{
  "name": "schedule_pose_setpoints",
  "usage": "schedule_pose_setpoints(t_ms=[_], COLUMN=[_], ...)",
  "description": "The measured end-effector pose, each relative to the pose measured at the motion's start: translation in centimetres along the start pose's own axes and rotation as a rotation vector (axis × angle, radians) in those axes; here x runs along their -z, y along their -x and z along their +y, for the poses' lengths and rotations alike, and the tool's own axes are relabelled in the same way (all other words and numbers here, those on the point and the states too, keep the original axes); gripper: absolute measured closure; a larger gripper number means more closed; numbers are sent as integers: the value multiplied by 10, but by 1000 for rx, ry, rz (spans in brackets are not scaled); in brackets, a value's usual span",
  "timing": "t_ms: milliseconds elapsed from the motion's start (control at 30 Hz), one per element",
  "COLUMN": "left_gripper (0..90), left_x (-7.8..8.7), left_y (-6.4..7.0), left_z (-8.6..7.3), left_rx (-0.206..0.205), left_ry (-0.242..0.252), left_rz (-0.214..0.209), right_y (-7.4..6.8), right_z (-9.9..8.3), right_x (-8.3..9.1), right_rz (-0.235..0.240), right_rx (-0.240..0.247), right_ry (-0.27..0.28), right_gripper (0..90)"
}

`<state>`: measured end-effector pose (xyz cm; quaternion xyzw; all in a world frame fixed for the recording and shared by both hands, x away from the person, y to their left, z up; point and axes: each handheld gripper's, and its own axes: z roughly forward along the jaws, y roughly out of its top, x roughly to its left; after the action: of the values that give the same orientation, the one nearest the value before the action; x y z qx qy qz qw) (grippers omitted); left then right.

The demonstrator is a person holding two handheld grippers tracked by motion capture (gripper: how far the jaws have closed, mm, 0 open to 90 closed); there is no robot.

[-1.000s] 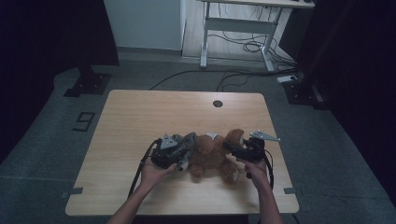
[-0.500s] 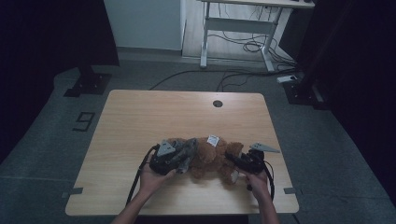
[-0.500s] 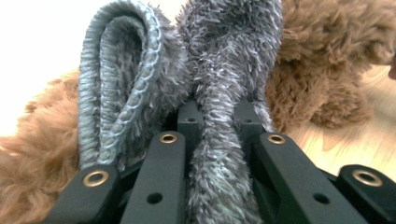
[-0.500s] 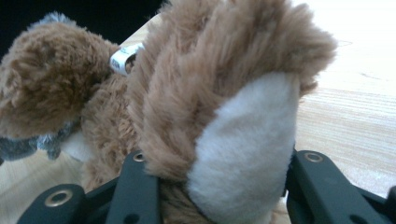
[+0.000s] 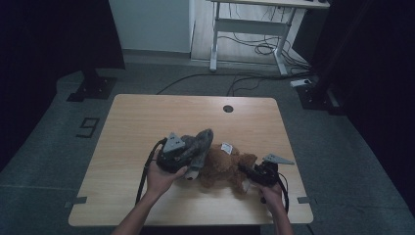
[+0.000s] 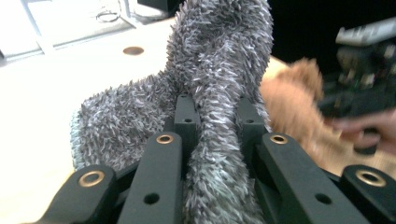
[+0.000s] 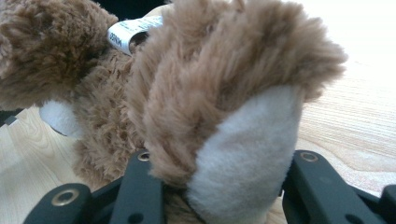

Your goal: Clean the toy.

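A brown plush bear (image 5: 222, 166) lies on the wooden table (image 5: 147, 117), a white tag (image 5: 226, 147) on its upper side. My left gripper (image 5: 193, 155) is shut on a grey fuzzy cloth (image 5: 201, 140) that drapes against the bear's left side. In the left gripper view the cloth (image 6: 219, 56) rises between the black jaws of the left gripper (image 6: 217, 109). My right gripper (image 5: 245, 175) holds the bear at its right end. In the right gripper view the bear's foot (image 7: 243, 154), with a pale sole, sits between the jaws of the right gripper (image 7: 219, 172).
A round cable hole (image 5: 227, 108) sits near the table's far edge. A white desk frame (image 5: 254, 29) with loose cables stands on the floor beyond. Black stand bases (image 5: 93, 88) flank the table.
The right gripper has drawn toward the near edge with the bear's foot. The bear has turned so its white tag shows. The left gripper has stayed almost still, with the grey cloth standing higher.
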<state>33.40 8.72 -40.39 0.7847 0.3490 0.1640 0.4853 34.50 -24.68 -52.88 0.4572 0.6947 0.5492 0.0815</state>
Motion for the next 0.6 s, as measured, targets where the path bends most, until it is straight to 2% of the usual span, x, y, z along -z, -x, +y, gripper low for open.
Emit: schedule_pose_setpoints(t_ms=[33,67,100,133,200,233,267,300,333,400,467,600], left_gripper=[757,757,756,755,754,754,754,756,757,760,762,762], left_x=[0,-12,-12,-31,-52,-52,-67,-67,-67,-59,-53,-27], left_y=[0,0,0,-1,0,0,-3,-3,-10,-19,-22,-31], left_z=[0,8,8,9,2,2,-11,-11,-22,-28,-30,-41], left_rx=[0,4,4,14,9,9,28,28,42,69,64,59], left_ry=[0,-23,-23,-78,-148,-148,-191,-191,-169,-151,-146,-110], left_rz=[0,-7,-7,-11,5,5,9,9,17,5,14,44], right_y=[0,0,0,0,0,0,0,0,0,1,1,-1], right_z=[0,0,0,0,0,0,0,0,-1,-1,-1,-1], right_x=[0,0,0,1,1,1,1,1,2,2,2,0], right_rz=[0,1,1,1,1,1,1,1,-1,11,17,37], right_rx=[0,6,6,10,15,15,17,17,23,19,18,14], right_ry=[0,0,0,-1,-1,-1,-2,-2,-3,-3,-4,-9], right_gripper=[626,625,625,625,626,626,625,625,625,625,625,624])
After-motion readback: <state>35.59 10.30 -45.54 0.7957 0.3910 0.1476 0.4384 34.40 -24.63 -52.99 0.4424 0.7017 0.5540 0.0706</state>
